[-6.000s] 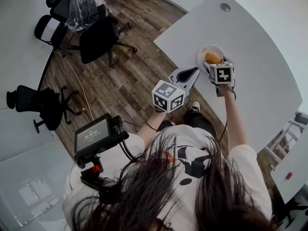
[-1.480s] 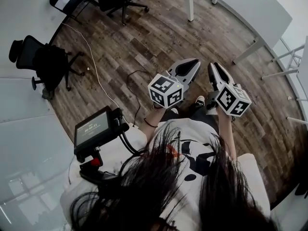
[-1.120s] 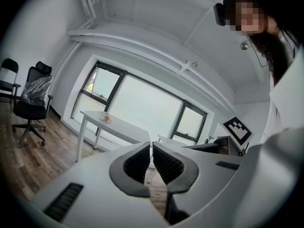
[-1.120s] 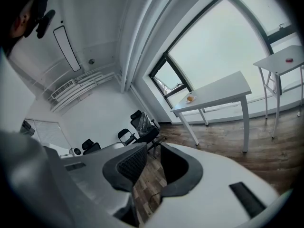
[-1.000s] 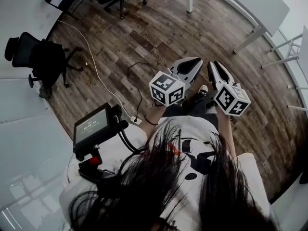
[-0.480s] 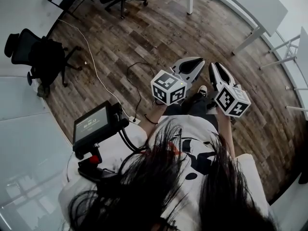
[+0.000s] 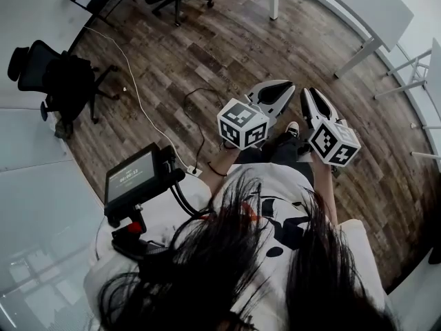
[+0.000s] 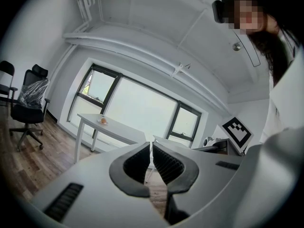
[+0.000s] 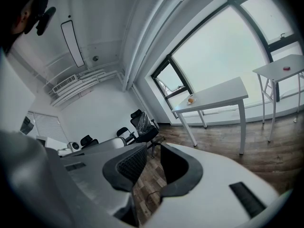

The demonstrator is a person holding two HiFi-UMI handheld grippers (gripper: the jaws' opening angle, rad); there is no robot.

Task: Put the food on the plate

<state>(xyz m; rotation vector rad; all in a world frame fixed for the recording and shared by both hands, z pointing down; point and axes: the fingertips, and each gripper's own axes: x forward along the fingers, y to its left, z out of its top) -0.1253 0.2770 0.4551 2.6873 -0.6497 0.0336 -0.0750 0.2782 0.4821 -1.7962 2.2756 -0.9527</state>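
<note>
An orange piece of food (image 8: 103,120) lies on a small white plate on a distant white table (image 8: 121,128) in the left gripper view. The right gripper view shows the same food (image 9: 190,99) and table (image 9: 223,97) from far off. In the head view neither food nor plate shows. A person holds both grippers side by side close to the body, over the wooden floor. My left gripper (image 7: 281,88) (image 8: 151,145) is shut with nothing in it. My right gripper (image 7: 311,94) (image 9: 153,149) is shut and empty too.
A white table (image 7: 358,5) stands at the top right in the head view. Black office chairs (image 7: 58,81) and a cable (image 7: 138,95) are on the wooden floor to the left. A small screen (image 7: 134,178) hangs by the person's left side. A second table (image 9: 280,66) carries a small red thing.
Six seconds ago the right gripper was at the plate with the orange food on the table; now both grippers are far from it over the floor. In the last second they barely moved.
</note>
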